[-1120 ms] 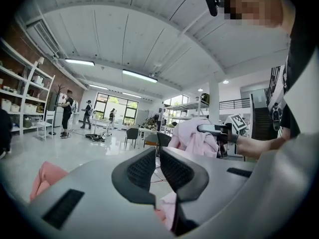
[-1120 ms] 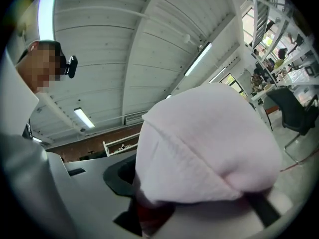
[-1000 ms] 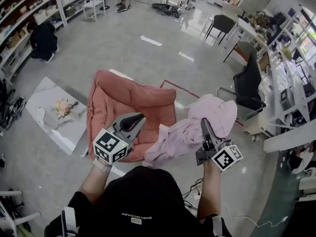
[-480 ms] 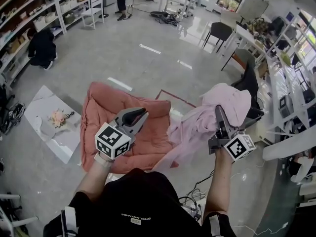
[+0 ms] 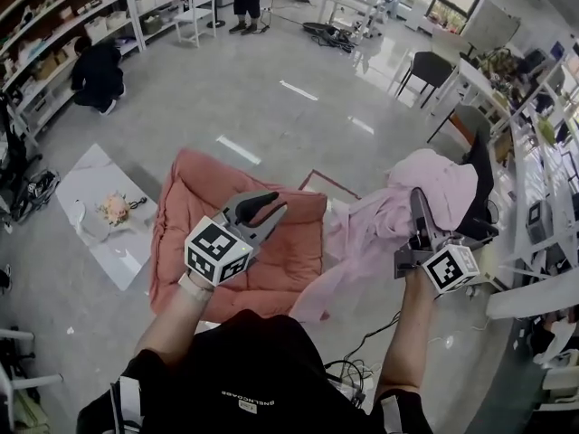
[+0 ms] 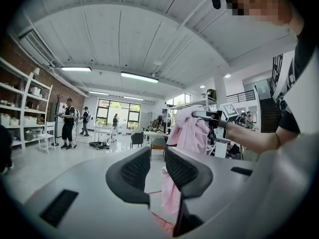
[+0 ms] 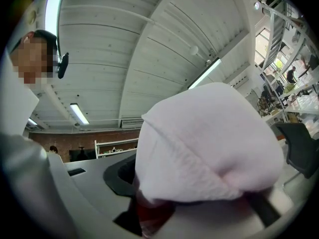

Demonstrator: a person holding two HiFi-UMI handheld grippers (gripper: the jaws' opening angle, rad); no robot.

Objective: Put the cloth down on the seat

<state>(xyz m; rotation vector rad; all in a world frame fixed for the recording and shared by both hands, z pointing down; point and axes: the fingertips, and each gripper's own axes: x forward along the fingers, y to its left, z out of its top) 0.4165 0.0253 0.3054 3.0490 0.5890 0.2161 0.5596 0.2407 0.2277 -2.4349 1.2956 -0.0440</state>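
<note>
The seat [image 5: 194, 211] is a salmon-pink cushioned chair on the floor below me. My right gripper [image 5: 419, 199] is shut on a pale pink cloth [image 5: 380, 220], held up to the right of the seat. The cloth's lower end hangs past the seat's right front corner. In the right gripper view the cloth [image 7: 209, 143] bulges over the jaws and hides them. My left gripper [image 5: 270, 209] hovers over the seat's middle. Its jaws are opening, with nothing between them. In the left gripper view the left gripper [image 6: 157, 158] shows a narrow gap, and the cloth [image 6: 192, 133] hangs far beyond it.
A white low table [image 5: 90, 188] with flowers lies left of the seat. A black office chair [image 5: 482, 183] stands behind the cloth. Shelves [image 5: 54, 34] line the left wall, and a person [image 5: 95, 75] crouches there. Cables [image 5: 357, 355] lie on the floor by my feet.
My right gripper has carried the cloth up and to the right, mostly off the seat's right side. The left gripper has shifted slightly right and its jaws have parted.
</note>
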